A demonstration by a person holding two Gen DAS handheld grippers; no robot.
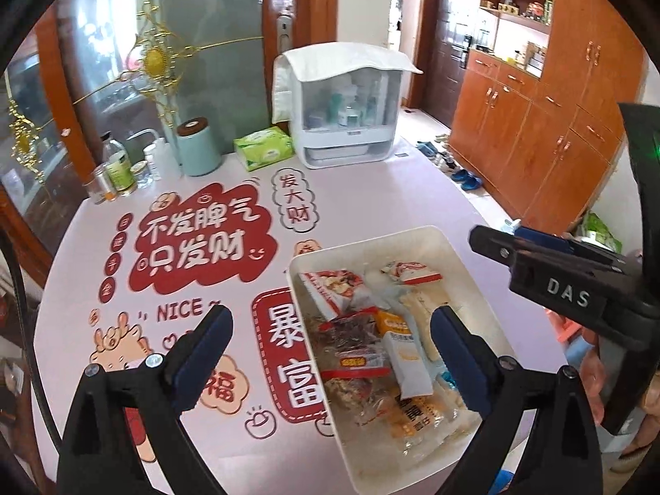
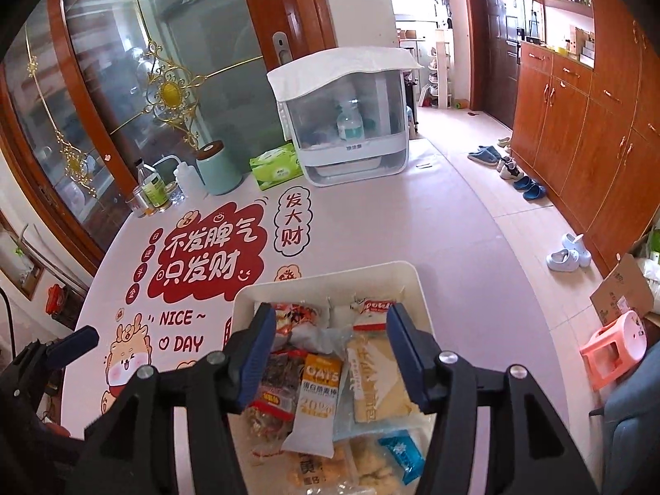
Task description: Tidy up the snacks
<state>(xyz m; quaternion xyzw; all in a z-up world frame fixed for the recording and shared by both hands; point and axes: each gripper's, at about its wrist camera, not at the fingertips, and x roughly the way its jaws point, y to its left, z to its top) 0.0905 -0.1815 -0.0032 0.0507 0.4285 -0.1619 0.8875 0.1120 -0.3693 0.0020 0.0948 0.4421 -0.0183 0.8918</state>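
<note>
Overhead, both grippers hang over a white tray of packaged snacks on a pink printed table.

Largest first: the table (image 1: 371, 189) carries red Chinese lettering and cartoon stickers, with a white covered storage cabinet (image 1: 344, 111), a green tissue pack (image 1: 264, 149) and a mint canister (image 1: 198, 146) at its far side. The white tray (image 2: 406, 274) sits near the table's front edge, filled with wrapped snacks, among them an orange-and-white oats bar (image 2: 319, 400) and a pale cake packet (image 2: 373, 375). The left gripper (image 1: 330, 354) stands wide open and empty, one finger over the tabletop, the other over the tray. The right gripper (image 2: 330, 354) is partly open above the tray, straddling the oats bar and cake packet without pressing on either.
</note>
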